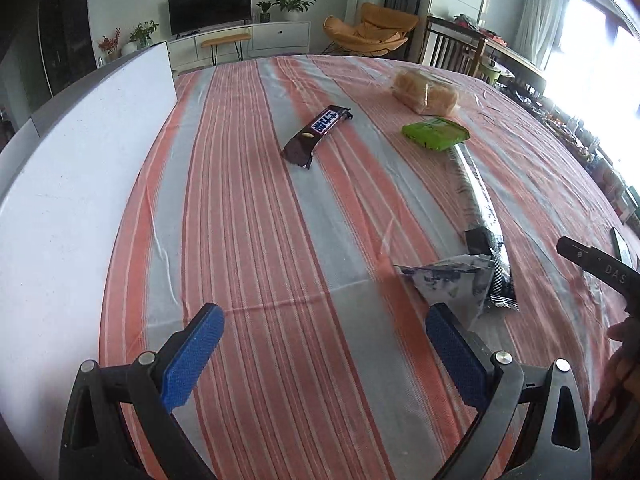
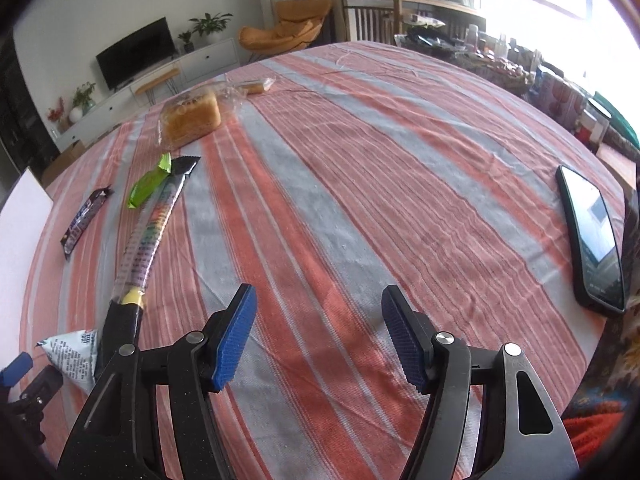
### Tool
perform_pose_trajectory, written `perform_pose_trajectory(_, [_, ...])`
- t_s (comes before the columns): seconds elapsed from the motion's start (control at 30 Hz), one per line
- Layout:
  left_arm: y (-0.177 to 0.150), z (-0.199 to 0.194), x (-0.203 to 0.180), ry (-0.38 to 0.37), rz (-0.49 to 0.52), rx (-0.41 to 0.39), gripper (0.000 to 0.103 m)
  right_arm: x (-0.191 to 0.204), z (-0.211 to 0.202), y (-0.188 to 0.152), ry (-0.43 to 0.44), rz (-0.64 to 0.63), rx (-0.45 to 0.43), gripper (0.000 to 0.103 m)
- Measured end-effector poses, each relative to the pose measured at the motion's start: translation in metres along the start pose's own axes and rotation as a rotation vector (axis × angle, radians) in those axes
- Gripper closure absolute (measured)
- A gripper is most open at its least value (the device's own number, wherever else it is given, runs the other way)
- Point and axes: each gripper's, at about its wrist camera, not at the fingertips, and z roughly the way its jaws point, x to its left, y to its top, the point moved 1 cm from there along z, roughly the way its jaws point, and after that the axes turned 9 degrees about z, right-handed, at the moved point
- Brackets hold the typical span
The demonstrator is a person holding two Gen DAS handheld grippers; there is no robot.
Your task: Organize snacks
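Left claw point(image 1: 324, 354) wide apart, nothing between the blue pads, hanging over bare striped cloth on the counter point(image 1: 256, 216). Right claw point(image 2: 316, 338) partly spread, also empty, over bare cloth near the counter's near edge. Both pitch down at the cloth, so looks like an approach to a pick, none started yet.

Snacks lie loose in a rough row, unsorted. Nearest the left claw: a white-and-blue printed packet point(image 1: 448, 280), just past its right pad, touching or overlapping the near end of a long clear-wrapped stick snack point(image 1: 478, 208). Far end of that stick meets a green packet point(image 1: 436, 133). Beyond that, bagged bread point(image 1: 425, 94). Dark chocolate bar point(image 1: 317, 132) lies alone, apart from the rest, easiest clean grab. In the right view a second small bagged cake point(image 2: 254, 87) sits past the bread.

White board or box lid point(image 1: 80, 168) on the left side of the counter; probably the drop spot, cannot tell for sure.

In the way: packet, stick and green packet crowd each other, so gripping one may drag its neighbour. A phone point(image 2: 592, 240) lies at the right edge, well apart from the snacks. The other claw's black body shows at the right edge of the left view; arms close together near the white packet.
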Motion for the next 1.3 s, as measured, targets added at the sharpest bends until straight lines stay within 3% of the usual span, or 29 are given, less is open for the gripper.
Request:
perform_pose_trajectory(0.43, [-0.001, 0.007, -0.002, 0.059, 0.055, 0.003, 0.001, 0.011, 0.006, -0.005, -0.045, -0.073, -0.008, 0.022])
perform_pose_trajectory(1.3, [0.0, 0.007, -0.001, 0.058, 0.054, 0.004, 0.0, 0.015, 0.007, -0.007, -0.061, -0.094, -0.009, 0.019])
